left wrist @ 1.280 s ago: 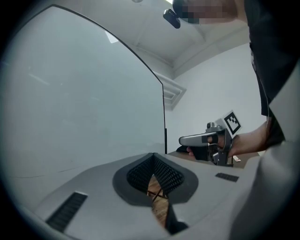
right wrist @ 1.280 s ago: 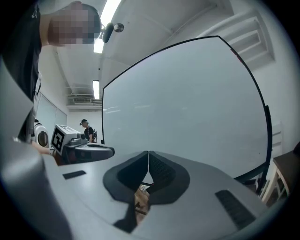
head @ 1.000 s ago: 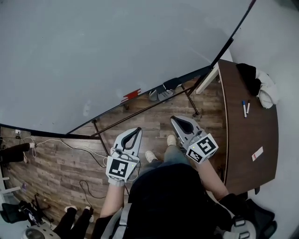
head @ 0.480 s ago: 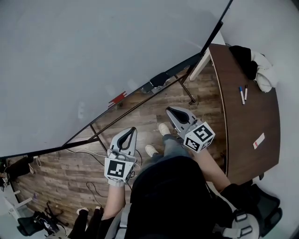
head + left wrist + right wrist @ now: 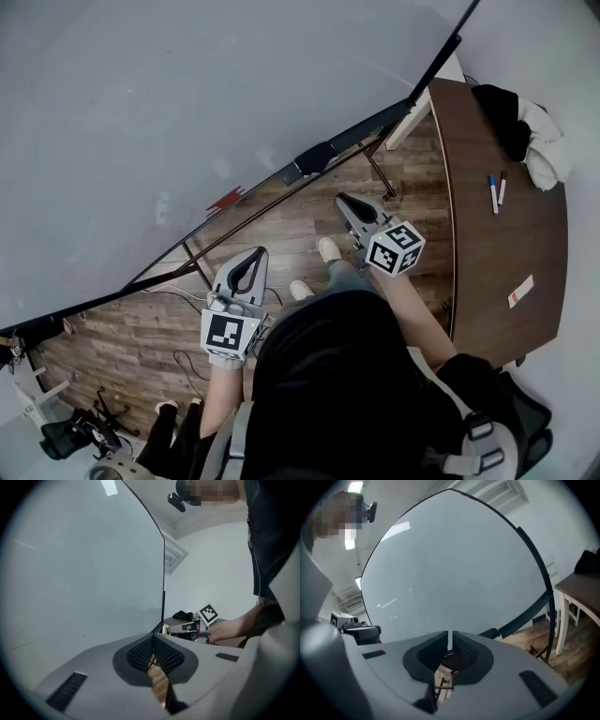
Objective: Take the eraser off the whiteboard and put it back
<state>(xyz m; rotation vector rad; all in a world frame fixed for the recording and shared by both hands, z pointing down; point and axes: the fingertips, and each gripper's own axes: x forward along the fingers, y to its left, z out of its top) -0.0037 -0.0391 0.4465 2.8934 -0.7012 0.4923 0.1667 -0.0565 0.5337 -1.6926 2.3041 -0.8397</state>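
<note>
The black eraser [image 5: 314, 159] lies on the ledge along the bottom edge of the big whiteboard [image 5: 187, 94]. In the right gripper view the eraser [image 5: 490, 633] shows as a dark block just right of the jaws. My right gripper [image 5: 342, 200] is shut and empty, a short way below the eraser and apart from it. My left gripper [image 5: 249, 255] is further left, also shut with nothing in it, its pads [image 5: 140, 653] meeting at the tip. The left gripper view catches the right gripper [image 5: 180, 627] with its marker cube.
A red object [image 5: 225, 200] sits on the ledge left of the eraser. At the right stands a brown table [image 5: 478, 272] with two markers [image 5: 494, 192], a small card [image 5: 520, 291] and bundled black and white cloth [image 5: 525, 131]. The board's metal stand legs [image 5: 375, 178] and cables [image 5: 178, 300] cross the wooden floor.
Both grippers have shifted across the floor below the board, and the right one has rolled, its cube showing a different face. Both stay shut and empty.
</note>
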